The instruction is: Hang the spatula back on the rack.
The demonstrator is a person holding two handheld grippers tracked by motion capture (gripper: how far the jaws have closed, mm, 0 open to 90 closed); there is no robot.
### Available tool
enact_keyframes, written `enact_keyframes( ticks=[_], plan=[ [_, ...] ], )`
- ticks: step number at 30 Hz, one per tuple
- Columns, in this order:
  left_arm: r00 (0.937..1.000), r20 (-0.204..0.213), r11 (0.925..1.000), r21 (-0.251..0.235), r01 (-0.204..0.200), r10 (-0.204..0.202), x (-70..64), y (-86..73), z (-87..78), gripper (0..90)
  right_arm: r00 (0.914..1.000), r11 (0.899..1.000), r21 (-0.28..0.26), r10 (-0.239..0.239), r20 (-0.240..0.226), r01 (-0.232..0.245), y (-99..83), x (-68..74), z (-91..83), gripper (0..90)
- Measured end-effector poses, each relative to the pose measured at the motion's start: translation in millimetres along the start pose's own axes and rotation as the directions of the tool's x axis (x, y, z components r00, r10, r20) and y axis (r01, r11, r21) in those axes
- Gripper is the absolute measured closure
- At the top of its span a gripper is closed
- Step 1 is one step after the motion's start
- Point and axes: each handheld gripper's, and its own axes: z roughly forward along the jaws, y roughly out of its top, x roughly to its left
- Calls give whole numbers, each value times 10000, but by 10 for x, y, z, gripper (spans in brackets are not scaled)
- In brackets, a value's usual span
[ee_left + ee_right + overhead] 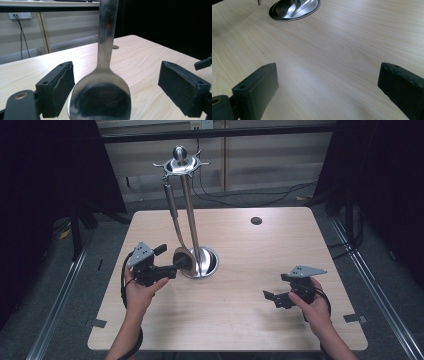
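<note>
Left gripper [116,92]: fingers [58,90] spread wide, one either side of the spoon [101,97] bowl, clear gaps on both sides, nothing gripped. In the high view the left gripper [181,265] sits low at the spoon's bowl [181,256], just beside the stand's round base [207,262], held by the left hand [140,290].

Spoon: metal, hanging bowl-down from the hook ring at the top of the utensil stand [192,220], handle sloping up along the stand's pole. Bowl hangs near the worktop [235,320], beside the base; whether it touches the base cannot be told.

Right gripper [328,92]: fingers [257,92] wide apart, bare wood between them, nothing held. In the high view the right gripper [272,297] hovers low over the worktop's near right part, well apart from the stand, in the right hand [312,307]. Its own view looks along the worktop toward the stand's base [295,8].

Stand upright near the worktop's middle. Small dark round hole [256,220] in the worktop toward the far right.
</note>
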Motion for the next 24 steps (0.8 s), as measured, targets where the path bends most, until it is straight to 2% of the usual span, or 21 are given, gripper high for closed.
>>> enact_keyframes(
  ticks=[5,16,22,24],
  plan=[
    [10000,29,10000,42,66,-66,22,-79,-35,111,10000,10000,50,-42,-17,42,-5,10,10,28],
    [9997,-224,9980,610,134,-121,41,-247,-86,80,10000,10000,43,-22,-11,22,-5,12,9,28],
    [9999,-78,9960,892,103,-96,40,-335,-82,41,9999,9999,84,-99,-50,99,-8,24,30,28],
    [9997,-23,9955,917,242,-241,39,-367,-82,35,9999,9999,82,-81,-77,82,-3,31,25,28]
  ],
)
